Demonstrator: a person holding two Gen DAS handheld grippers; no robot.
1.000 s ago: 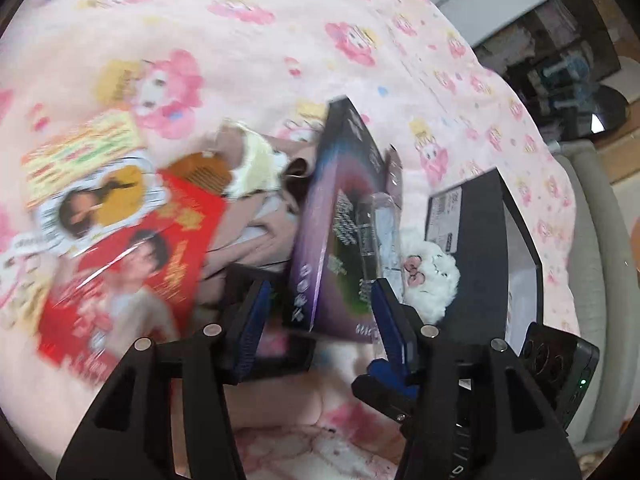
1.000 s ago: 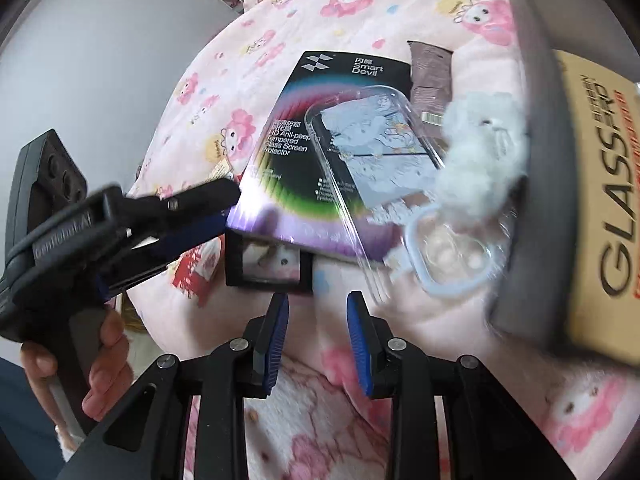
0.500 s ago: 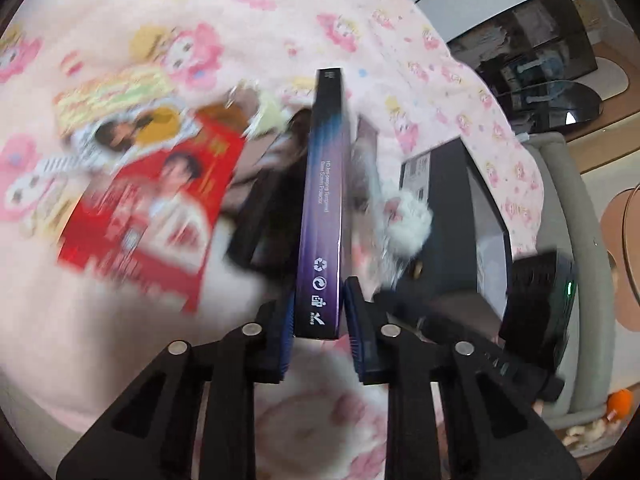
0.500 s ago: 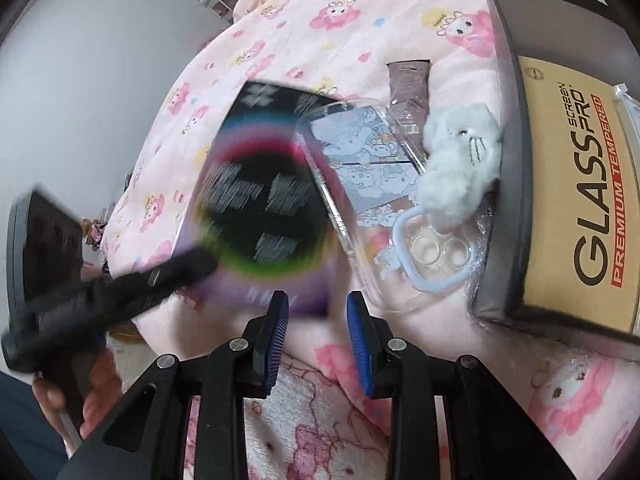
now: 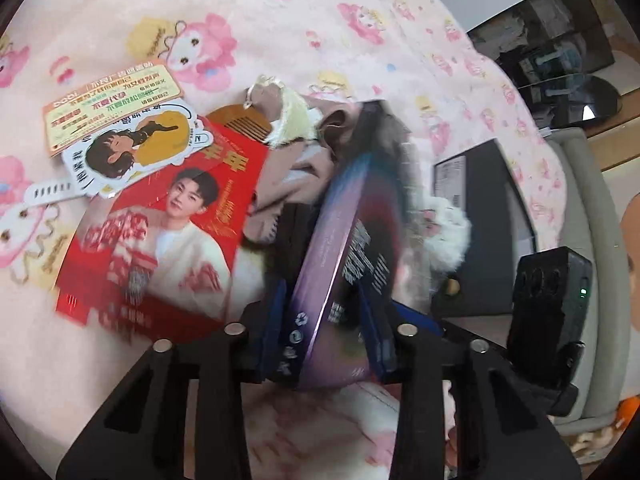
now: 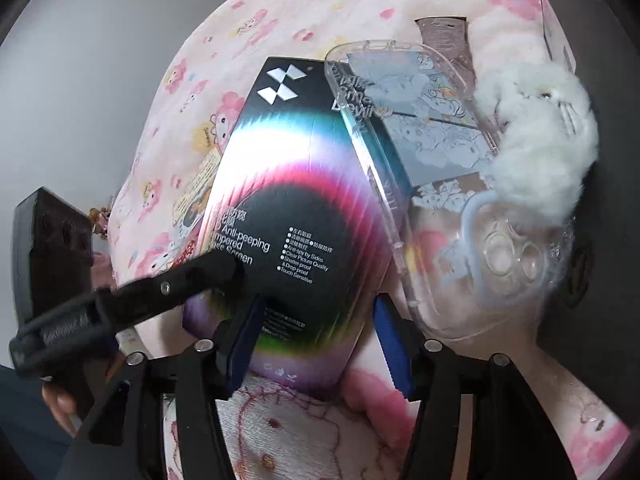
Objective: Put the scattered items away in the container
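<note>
the left gripper (image 5: 326,328) clamps the screen protector box (image 5: 344,240) by its near end, tilted up off the pink blanket (image 5: 280,20). the right gripper (image 6: 318,340) is opening, its blue pads either side of the box's lower edge without pressing. the black container (image 5: 492,200) sits ahead to the right.

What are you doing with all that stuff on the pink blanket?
A person is tidying things off the bed with two hand-held grippers. The left gripper is clamped on the edge of the screen protector box, tilting it up off the blanket. The right gripper is opening its jaws around the box's near end, not yet pressing. A clear phone case and a white plush toy lie beside it.
</note>
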